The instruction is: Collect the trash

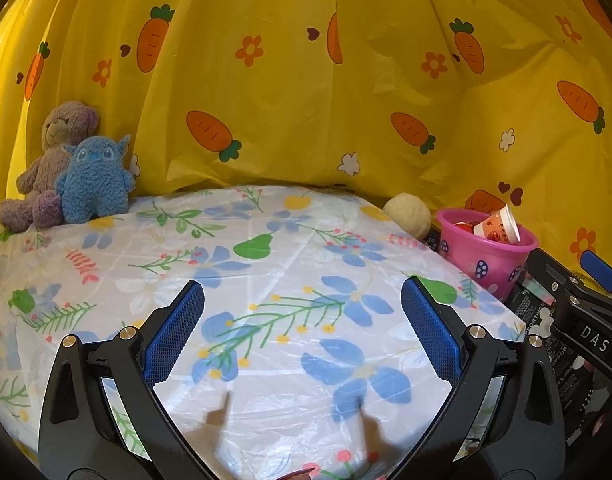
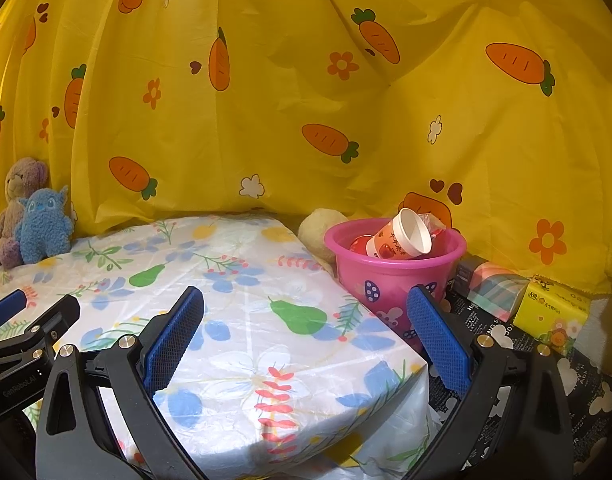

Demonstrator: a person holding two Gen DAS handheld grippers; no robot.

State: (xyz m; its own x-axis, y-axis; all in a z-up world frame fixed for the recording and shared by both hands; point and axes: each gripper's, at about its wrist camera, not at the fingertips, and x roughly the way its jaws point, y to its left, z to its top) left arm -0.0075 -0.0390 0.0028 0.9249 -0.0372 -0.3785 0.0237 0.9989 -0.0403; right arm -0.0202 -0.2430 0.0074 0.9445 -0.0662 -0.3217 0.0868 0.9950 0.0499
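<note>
1. The left gripper [image 1: 302, 332] has its jaws spread wide and holds nothing; beneath and ahead of its fingers there is only the floral table cover [image 1: 266, 280].
2. The right gripper [image 2: 306, 336] is likewise wide apart and empty, hanging above the right front corner of the same cover.
3. Just beyond the right gripper's right finger stands the pink bucket [image 2: 393, 280], off the table's right edge. In it a paper cup [image 2: 401, 240] lies tilted on its side, with red wrappers beneath and a bit of clear plastic behind; their number cannot be told.
4. No loose trash shows between or ahead of either pair of fingers, so the collecting looks nearly or wholly done.
5. Risk: the bucket sits close to the right finger, so a careless sideways swing could knock it and spill the cup, which rides high over the rim.
6. Risk: the thin cover could snag and drag if a finger dips.
7. Count: two grippers, one bucket, one cup, two plush toys [image 1: 66, 172] far left of the fingers, one pale fuzzy ball [image 1: 407, 212] beside the bucket, two small packs [image 2: 525, 300] right of it.
</note>
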